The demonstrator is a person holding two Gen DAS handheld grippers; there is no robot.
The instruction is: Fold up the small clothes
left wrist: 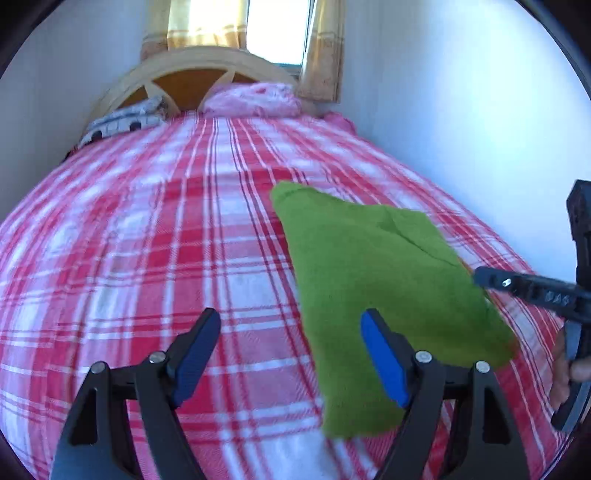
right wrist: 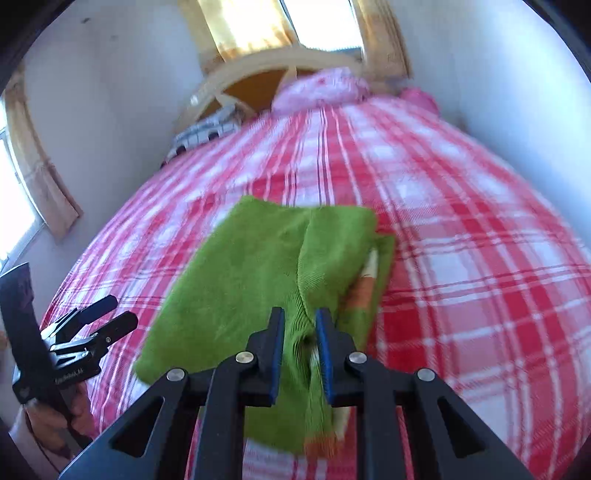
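Note:
A small green garment lies on the red and white plaid bed cover. My right gripper is shut on a bunched edge of the green garment at its near side; an orange and cream print shows at its right edge. In the left wrist view the green garment lies to the right. My left gripper is open and empty, low over the bed cover, its right finger over the garment's near left edge. The right gripper shows at the garment's right edge. The left gripper shows at the left of the right wrist view.
A wooden headboard and a pink pillow are at the far end of the bed. A grey patterned cloth lies at the far left. White walls flank the bed, and a curtained window is behind the headboard.

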